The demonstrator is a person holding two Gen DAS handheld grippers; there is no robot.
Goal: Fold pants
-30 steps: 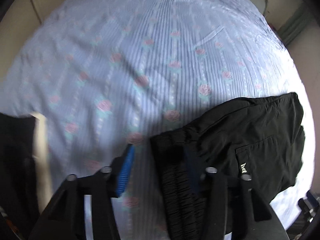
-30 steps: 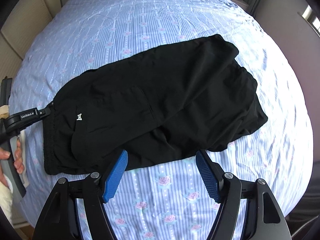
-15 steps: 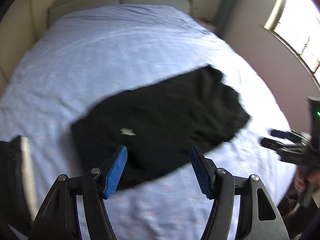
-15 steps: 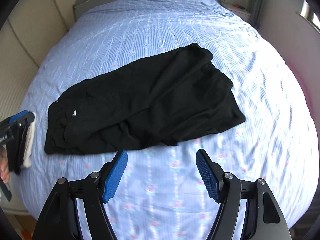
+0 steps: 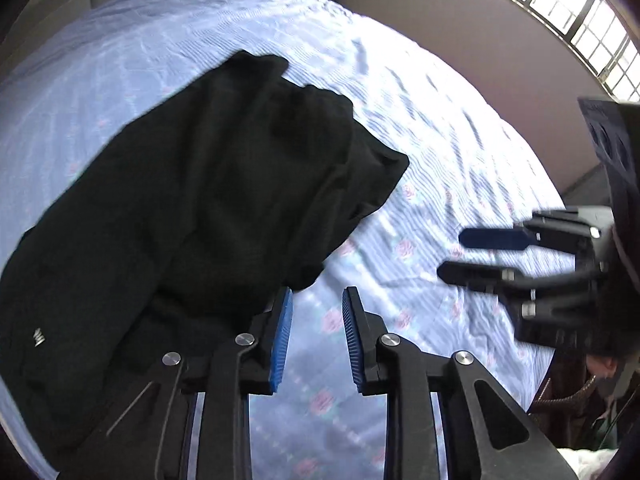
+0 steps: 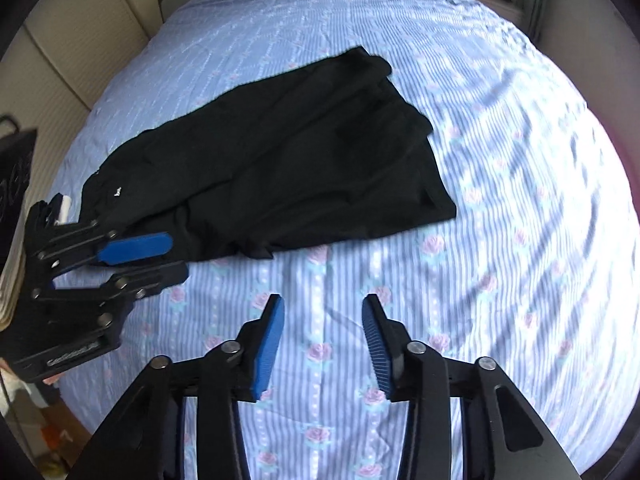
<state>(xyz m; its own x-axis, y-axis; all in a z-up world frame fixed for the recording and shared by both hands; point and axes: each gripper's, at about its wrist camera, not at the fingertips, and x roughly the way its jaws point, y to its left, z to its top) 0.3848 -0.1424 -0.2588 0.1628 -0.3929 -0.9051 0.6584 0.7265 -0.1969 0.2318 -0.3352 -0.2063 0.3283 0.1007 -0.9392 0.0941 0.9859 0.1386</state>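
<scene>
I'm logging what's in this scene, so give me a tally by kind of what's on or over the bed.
Black pants: 1
Grippers with blue pads, left gripper and right gripper, jaws of both open and empty: 2
Bed with blue striped rose sheet: 1
Total: 4

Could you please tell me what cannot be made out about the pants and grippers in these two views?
- Left wrist view: the waistband end of the pants is hidden behind the left gripper and cut off by the lens edge.
- Right wrist view: the small white logo is too small to read.
- Left wrist view: the right gripper is blurred.
</scene>
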